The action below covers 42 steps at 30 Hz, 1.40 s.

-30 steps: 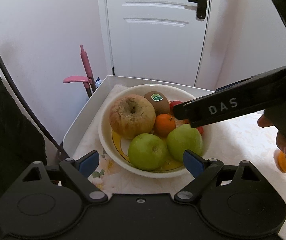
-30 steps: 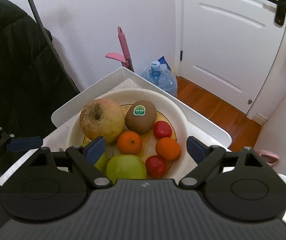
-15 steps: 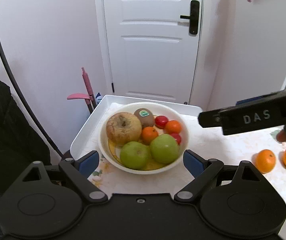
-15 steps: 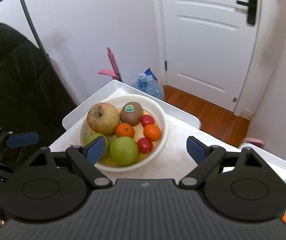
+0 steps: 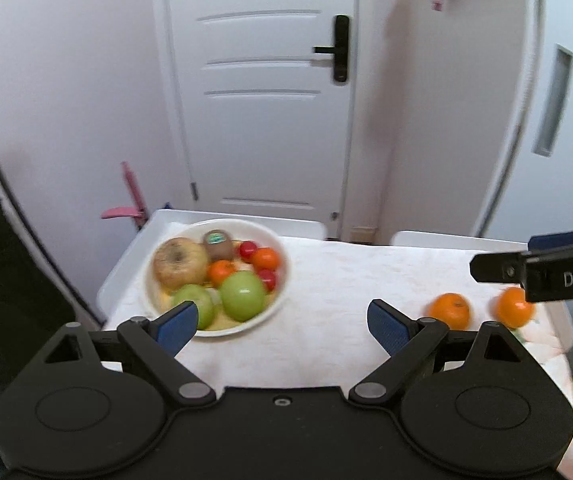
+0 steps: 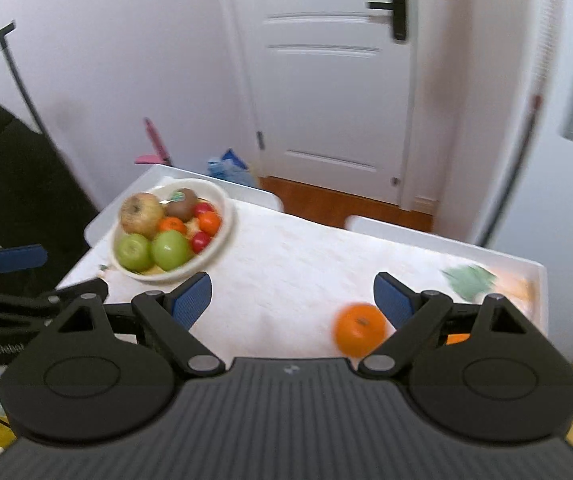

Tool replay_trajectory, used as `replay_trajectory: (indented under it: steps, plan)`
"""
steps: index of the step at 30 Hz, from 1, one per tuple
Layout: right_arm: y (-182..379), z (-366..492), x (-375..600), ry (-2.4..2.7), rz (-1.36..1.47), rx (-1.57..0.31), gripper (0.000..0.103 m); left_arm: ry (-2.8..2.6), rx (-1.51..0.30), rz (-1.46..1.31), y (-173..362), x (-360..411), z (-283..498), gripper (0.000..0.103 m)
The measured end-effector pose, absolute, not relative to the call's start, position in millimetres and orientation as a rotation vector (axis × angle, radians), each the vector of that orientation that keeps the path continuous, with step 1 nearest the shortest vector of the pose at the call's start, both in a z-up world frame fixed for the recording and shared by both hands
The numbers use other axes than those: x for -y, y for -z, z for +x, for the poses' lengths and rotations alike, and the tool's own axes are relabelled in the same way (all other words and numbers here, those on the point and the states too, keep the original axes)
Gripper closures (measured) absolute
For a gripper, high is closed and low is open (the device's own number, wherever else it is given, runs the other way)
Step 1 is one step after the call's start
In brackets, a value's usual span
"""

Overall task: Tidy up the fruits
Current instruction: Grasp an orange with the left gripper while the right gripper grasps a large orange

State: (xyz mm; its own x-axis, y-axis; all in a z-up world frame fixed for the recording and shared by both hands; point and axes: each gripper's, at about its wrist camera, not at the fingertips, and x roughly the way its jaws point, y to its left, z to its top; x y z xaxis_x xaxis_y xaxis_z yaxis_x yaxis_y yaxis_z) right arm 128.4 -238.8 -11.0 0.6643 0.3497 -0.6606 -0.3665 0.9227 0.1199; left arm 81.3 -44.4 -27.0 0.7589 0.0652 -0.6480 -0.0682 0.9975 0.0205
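Observation:
A white bowl (image 5: pixel 276 304) at the table's far left holds a large apple (image 5: pixel 179 262), a kiwi (image 5: pixel 217 244), two green apples, two small oranges and small red fruits; it also shows in the right wrist view (image 6: pixel 222 236). Two loose oranges (image 5: pixel 449 311) (image 5: pixel 512 307) lie on the table's right side. One orange (image 6: pixel 360 329) lies just inside the right finger of my right gripper (image 6: pixel 291 300), which is open and empty. My left gripper (image 5: pixel 282 322) is open and empty, above the table to the right of the bowl.
The table has a white cloth (image 5: pixel 346 280) and raised white edges (image 6: pixel 486 250). A white door (image 5: pixel 262 92) stands behind, a black coat (image 6: pixel 14 184) at the left, a pink handle (image 5: pixel 132 192) and a water bottle (image 6: pixel 230 170) beyond the table.
Both grippers have pulled back and up from the bowl and swung right. The bowl now looks smaller and the loose oranges on the right have come into view.

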Motion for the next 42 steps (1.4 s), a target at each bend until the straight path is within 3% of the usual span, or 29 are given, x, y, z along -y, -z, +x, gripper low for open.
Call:
replay_trajectory:
  steps: [16, 33, 42]
  plan:
    - [39.3, 111.3, 365.3, -0.188, 0.038, -0.778, 0.000, 0.166, -0.736, 0.090, 57.2, 146.1, 105.1, 0.009]
    - [102.9, 159.7, 373.7, -0.151, 0.157, -0.840, 0.001, 0.326, -0.826, 0.245, 142.8, 190.4, 191.3, 0.010]
    - [130.3, 184.2, 360.4, -0.123, 0.197, -0.886, 0.003, 0.396, -0.883, 0.251, 168.2, 193.4, 215.5, 0.023]
